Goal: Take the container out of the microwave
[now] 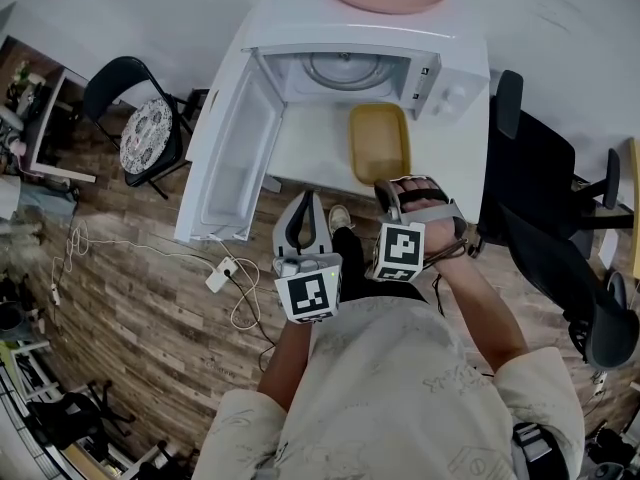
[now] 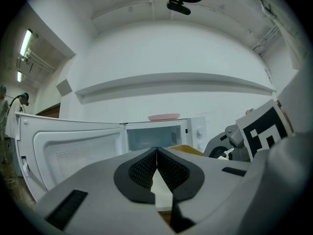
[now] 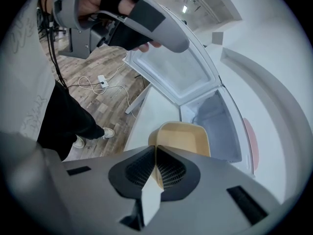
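The microwave (image 1: 350, 48) has a smooth, glossy white shell, and the container (image 1: 379, 140) looks like matt yellow plastic. The worktop (image 1: 310, 153) is plain, smooth white, and the floor (image 1: 130, 298) is wood-grain planking (mixed tones, little sheen). The left claw (image 2: 156, 152) and right claw (image 3: 155, 151) are matt grey plastic, their black pads (image 2: 144, 170) finely ribbed.

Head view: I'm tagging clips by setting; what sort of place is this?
Probably an office or lab workroom: black office chair, microwave on a plain white table, cluttered desk at the left.
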A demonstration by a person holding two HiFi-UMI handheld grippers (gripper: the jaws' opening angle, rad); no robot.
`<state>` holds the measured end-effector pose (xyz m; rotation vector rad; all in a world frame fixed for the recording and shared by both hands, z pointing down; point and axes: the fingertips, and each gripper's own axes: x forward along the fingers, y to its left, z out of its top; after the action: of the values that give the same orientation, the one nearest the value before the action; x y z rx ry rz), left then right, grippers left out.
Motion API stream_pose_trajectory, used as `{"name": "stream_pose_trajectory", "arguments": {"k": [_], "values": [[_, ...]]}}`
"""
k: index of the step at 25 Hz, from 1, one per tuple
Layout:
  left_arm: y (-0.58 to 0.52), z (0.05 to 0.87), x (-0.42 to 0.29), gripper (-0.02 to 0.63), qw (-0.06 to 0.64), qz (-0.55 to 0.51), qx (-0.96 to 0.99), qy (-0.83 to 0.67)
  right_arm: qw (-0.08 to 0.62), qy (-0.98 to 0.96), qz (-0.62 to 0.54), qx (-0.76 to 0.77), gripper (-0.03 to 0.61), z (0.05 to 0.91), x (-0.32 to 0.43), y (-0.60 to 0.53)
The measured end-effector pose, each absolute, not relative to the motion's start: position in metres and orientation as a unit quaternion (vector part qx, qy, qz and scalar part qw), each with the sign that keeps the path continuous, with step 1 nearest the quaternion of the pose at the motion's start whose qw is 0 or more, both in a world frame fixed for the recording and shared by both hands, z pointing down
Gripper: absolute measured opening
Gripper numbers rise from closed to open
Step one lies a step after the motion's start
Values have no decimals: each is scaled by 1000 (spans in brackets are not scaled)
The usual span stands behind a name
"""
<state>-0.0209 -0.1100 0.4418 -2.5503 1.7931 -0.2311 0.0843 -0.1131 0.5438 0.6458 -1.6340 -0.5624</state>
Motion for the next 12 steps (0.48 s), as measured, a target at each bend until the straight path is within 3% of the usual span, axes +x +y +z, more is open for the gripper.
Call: {"name": "stream_pose_trajectory", "arguments": {"k": [12], "values": [[-118, 431, -24, 9, 25, -65, -817, 573, 590, -708, -252, 295, 26, 516, 79, -114]]}}
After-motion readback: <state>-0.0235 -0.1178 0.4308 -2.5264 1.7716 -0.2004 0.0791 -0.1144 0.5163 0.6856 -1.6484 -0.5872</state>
